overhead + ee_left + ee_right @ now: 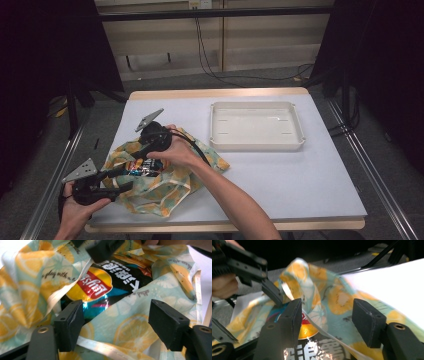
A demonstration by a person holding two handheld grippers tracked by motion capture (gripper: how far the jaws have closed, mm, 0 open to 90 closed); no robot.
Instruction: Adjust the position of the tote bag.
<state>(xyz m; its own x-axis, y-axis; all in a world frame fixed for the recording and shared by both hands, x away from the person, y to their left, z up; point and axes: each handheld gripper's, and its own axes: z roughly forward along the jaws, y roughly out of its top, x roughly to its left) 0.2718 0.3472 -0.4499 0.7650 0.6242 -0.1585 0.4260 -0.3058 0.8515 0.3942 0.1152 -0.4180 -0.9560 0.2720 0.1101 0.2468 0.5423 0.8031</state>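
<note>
One cloth bag [165,185], pale green with a lemon print, lies crumpled at the near left of the table [280,175]. One chip packet [142,167], black with a red and yellow logo, sits inside the bag's mouth, partly covered by fabric. One white tray [256,126] stands on the far right part of the table, well apart from the bag.

There are two grippers. The left gripper [125,187] is held low at the table's near left corner, its jaws spread wide and pointing into the bag; in the left gripper view the jaws stand apart on either side of the bag's edge, the packet [100,285] just beyond them. The right gripper [145,152] comes down from above the bag, a hand [177,150] wrapped around it. In the right gripper view its jaws are also apart, with a fold of bag [317,297] and a strap between them, gripping nothing.

The table has a pale grey top with a wooden edge. Beyond it lies grey floor, a light panelled wall with black cables hanging, and dark curtains at both sides.
</note>
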